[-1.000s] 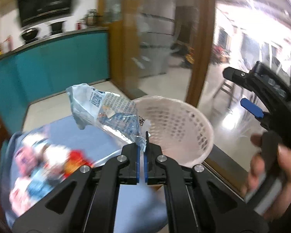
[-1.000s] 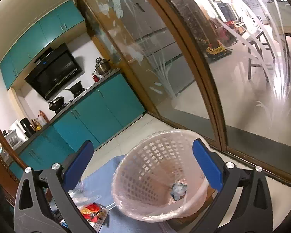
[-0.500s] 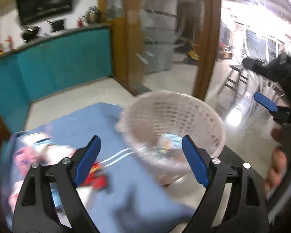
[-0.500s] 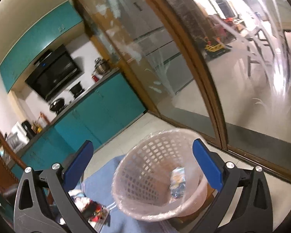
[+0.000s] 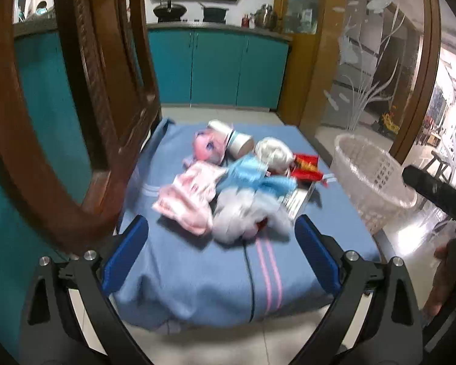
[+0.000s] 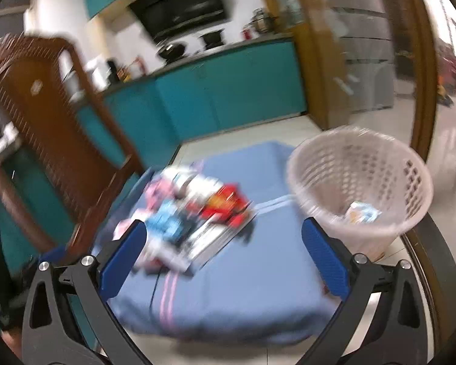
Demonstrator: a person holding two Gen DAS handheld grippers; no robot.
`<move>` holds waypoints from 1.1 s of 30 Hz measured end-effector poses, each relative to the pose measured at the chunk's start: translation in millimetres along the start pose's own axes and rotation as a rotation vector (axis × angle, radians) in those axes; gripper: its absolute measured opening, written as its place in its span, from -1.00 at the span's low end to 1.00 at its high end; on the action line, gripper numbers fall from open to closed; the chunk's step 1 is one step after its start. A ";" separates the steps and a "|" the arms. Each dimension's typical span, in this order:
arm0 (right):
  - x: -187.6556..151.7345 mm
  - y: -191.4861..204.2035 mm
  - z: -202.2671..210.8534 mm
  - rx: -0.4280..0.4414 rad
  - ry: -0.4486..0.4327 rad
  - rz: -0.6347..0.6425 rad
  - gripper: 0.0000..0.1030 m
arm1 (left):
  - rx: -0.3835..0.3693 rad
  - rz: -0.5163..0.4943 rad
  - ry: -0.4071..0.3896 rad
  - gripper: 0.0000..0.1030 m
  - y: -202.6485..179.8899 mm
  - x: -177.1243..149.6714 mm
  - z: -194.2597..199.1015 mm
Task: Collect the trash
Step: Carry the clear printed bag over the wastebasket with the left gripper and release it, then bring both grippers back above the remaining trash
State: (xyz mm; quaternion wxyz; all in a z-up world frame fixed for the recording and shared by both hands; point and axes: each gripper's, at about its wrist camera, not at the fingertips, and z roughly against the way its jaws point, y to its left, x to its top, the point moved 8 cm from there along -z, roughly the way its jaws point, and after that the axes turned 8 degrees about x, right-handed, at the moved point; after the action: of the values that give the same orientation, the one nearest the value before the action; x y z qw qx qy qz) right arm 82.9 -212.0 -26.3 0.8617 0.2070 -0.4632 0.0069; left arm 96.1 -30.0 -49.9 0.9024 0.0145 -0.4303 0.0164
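Observation:
A pile of trash [image 5: 231,182] lies on a blue cloth [image 5: 215,276]: pink and blue wrappers, a white paper cup [image 5: 232,141], a red packet [image 5: 307,167]. A white mesh basket [image 5: 371,179] stands at the cloth's right edge; in the right wrist view the basket [image 6: 361,182] holds a blue-and-white wrapper [image 6: 363,214]. My left gripper [image 5: 220,255] is open and empty, in front of the pile. My right gripper [image 6: 223,258] is open and empty, facing the blurred pile [image 6: 191,213]. Part of the right gripper's body [image 5: 434,191] shows at the left view's right edge.
A carved wooden chair back [image 5: 85,115] stands close on the left. Teal cabinets [image 5: 222,70] line the back wall. A wood-framed glass door [image 5: 380,76] is to the right, behind the basket.
My left gripper opened and dropped the blue-and-white wrapper into the basket, then swung left to face the pile. My right gripper has also turned left toward the pile.

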 end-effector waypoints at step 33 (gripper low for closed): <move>-10.7 15.4 -9.9 -0.001 0.032 0.059 0.94 | -0.014 -0.024 0.008 0.89 -8.0 -8.3 3.6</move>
State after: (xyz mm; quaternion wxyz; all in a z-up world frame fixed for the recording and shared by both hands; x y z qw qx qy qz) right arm 81.4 -192.4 -34.3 0.8686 0.1928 -0.4551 0.0355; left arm 88.4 -38.2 -54.2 0.9044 0.0135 -0.4264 0.0024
